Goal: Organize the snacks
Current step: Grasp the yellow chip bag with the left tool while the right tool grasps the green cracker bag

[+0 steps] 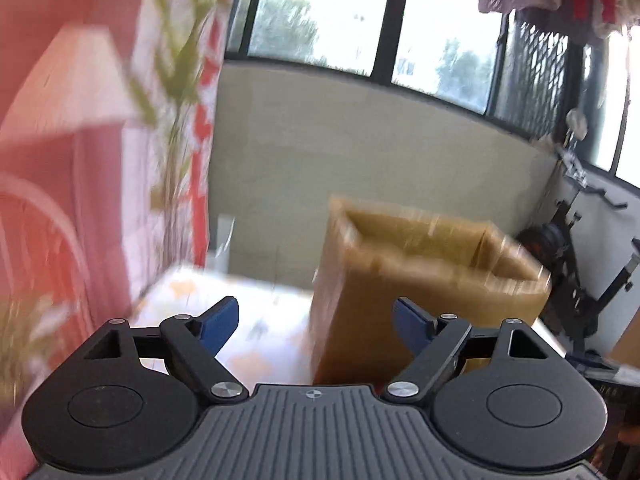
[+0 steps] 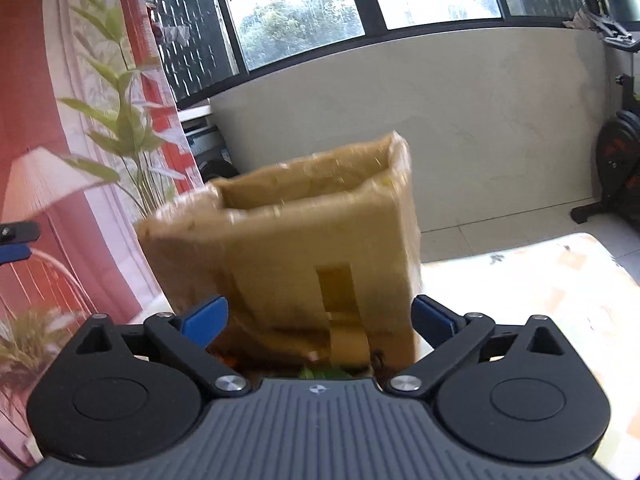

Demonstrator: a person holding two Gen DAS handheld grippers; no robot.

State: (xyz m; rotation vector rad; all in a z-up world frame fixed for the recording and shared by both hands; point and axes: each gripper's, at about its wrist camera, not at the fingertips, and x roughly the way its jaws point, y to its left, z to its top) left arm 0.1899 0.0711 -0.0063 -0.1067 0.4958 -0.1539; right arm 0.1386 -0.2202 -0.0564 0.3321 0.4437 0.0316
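Fingers of the left gripper [image 1: 316, 322] stand spread wide and released, with nothing between the blue pads; the cardboard box [image 1: 424, 280] sits beyond them, ahead and to the right, not touched. The right gripper [image 2: 320, 320] is likewise spread wide and released, its fingers [image 2: 204, 322] flanking the near face of the same cardboard box [image 2: 288, 248] without pressing on it. The box stands open-topped on the desk [image 2: 540, 292], which has a pale patterned cover; its inside is too blurred to tell what lies in it. Strips of tape [image 2: 340, 300] run down its near face. A red curtain with a leaf print [image 2: 80, 140] hangs to the left. An exercise bike [image 1: 576, 264] stands to the right, past the desk's far edge, under the windows [image 2: 300, 20].
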